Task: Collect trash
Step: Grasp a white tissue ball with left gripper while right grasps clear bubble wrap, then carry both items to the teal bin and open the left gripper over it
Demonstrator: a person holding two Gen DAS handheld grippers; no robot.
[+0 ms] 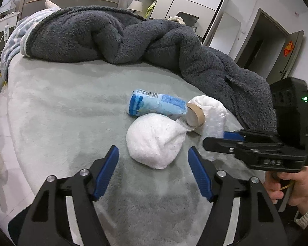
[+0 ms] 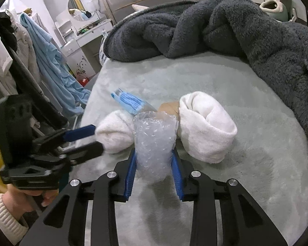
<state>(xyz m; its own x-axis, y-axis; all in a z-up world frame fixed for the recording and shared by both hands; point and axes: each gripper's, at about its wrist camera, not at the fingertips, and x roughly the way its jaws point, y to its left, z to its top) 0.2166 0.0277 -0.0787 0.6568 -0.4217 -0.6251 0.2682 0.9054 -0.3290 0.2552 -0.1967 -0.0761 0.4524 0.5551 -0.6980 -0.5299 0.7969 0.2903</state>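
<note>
Left tool (image 1: 153, 153) open before white sock ball (image 1: 154, 142), blue wrapper (image 1: 156, 104), tape roll (image 1: 195, 117), grey bed (image 1: 61, 110)

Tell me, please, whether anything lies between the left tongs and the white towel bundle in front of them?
Nothing visible does. The left tongs stand open with the white towel bundle directly ahead on the bed cover, only bare cover between them.

— Was there room on the bed (image 1: 51, 106)?
— Yes, its near and left parts lay bare — but the grey blanket (image 1: 113, 37) walled off the far side and right.
— And the middle?
— Crowded: wrapper (image 1: 154, 104), tape roll (image 1: 196, 116), two white bundles (image 1: 154, 141).
</note>
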